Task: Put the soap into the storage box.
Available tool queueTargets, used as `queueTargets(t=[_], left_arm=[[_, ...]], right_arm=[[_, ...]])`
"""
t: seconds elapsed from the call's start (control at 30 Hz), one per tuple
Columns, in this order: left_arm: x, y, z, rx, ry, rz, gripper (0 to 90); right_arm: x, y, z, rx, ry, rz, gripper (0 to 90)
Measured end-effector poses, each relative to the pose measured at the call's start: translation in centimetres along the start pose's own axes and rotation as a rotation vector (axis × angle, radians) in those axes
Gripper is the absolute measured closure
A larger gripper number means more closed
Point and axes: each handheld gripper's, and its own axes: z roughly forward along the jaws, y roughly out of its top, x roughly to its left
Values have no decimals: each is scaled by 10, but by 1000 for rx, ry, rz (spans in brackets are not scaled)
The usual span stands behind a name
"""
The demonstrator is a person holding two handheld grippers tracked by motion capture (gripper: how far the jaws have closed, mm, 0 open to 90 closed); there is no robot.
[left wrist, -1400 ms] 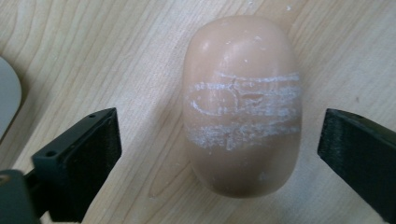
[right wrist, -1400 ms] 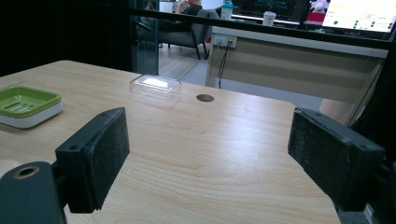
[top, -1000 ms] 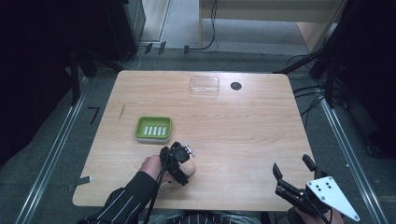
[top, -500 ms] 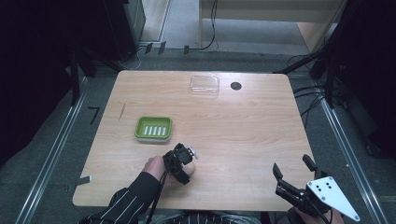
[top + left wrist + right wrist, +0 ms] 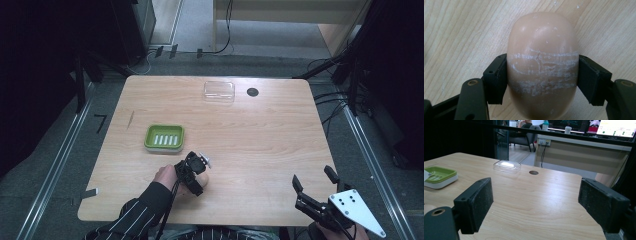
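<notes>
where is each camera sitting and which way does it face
High view: above the near edge, looking forward and down on the table; a striped sleeve and both grippers show.
Left gripper view: on the left gripper, facing the soap bar it clamps.
Right gripper view: on the open right gripper, looking low across the table.
Shared: the green soap dish and clear lid.

Green tray (image 5: 164,138) nr L hand-held gripper (image 5: 196,172)
</notes>
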Motion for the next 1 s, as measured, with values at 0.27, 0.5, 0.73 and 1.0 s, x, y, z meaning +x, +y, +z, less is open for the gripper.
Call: queueTargets(t=[0.27, 0.5, 0.73, 1.0], left_arm=[[0, -2, -1, -17, -6, 16, 337], [3, -6, -7, -35, -13, 42, 337], [8, -12, -15, -45, -7, 82, 337], [15, -21, -20, -52, -3, 96, 337]], right_arm=[[0, 0, 0, -1, 0, -1, 132], [0, 0, 0, -2, 0, -1, 133], [0, 0, 0, -3, 0, 0, 133], [0, 0, 0, -4, 1, 0, 133]])
